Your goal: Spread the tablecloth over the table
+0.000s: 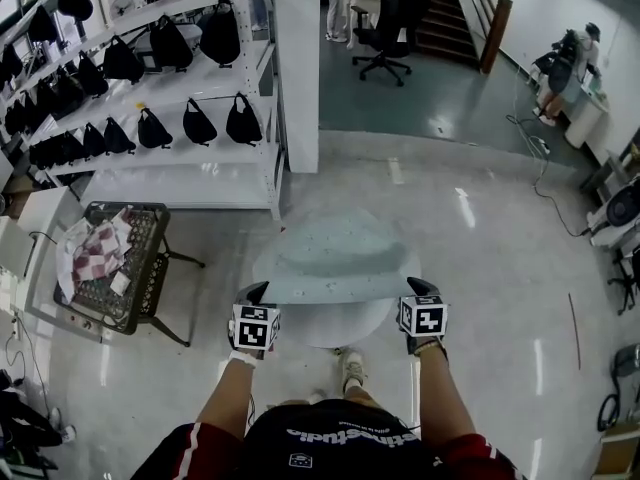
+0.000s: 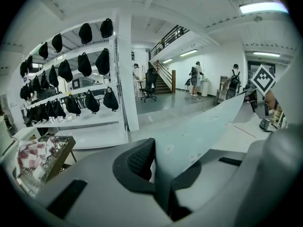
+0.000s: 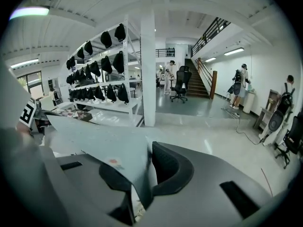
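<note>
I've got the left gripper and right gripper each clamped on a near corner of the tablecloth. It's pulled taut between them so it spreads flat over the table just ahead.

Pale blue-green speckled tablecloth over a round white tabletop. Black-and-white square markers on the grey left gripper and right gripper, with black jaws. Red-and-white checked cloth in the black wire basket. Black bags line the white metal shelves.
</note>
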`<state>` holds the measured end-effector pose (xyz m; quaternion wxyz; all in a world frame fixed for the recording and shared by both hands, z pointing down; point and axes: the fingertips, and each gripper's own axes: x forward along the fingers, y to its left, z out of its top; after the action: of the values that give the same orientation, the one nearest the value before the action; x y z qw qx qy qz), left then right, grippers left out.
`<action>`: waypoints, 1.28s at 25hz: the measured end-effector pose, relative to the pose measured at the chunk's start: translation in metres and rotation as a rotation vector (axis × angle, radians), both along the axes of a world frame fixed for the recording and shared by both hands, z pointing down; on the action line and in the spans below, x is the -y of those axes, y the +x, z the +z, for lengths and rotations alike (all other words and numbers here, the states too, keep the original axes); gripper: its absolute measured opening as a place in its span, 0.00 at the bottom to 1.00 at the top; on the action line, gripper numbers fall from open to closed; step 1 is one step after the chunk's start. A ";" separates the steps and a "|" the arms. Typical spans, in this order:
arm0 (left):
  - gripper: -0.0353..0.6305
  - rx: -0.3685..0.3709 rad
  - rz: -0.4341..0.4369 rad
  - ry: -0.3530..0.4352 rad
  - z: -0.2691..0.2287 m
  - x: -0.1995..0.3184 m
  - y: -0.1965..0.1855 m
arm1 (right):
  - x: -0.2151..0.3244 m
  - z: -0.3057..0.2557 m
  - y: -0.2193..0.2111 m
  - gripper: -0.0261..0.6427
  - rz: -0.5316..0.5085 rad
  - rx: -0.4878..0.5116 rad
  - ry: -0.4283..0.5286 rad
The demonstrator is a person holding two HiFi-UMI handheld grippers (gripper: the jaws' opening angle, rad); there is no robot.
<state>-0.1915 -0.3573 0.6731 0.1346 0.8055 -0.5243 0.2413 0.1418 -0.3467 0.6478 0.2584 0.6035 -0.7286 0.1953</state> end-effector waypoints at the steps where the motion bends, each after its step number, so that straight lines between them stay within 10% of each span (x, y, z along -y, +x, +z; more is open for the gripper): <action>1: 0.08 0.002 0.003 -0.004 0.002 -0.004 0.000 | -0.005 0.002 0.000 0.15 -0.003 -0.002 -0.012; 32: 0.10 0.020 -0.016 -0.120 0.070 -0.128 -0.024 | -0.124 0.045 0.002 0.14 -0.040 -0.075 -0.160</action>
<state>-0.2154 -0.2289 0.7435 0.1794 0.7892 -0.5166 0.2794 0.1441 -0.2229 0.6932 0.3370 0.5730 -0.7123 0.2251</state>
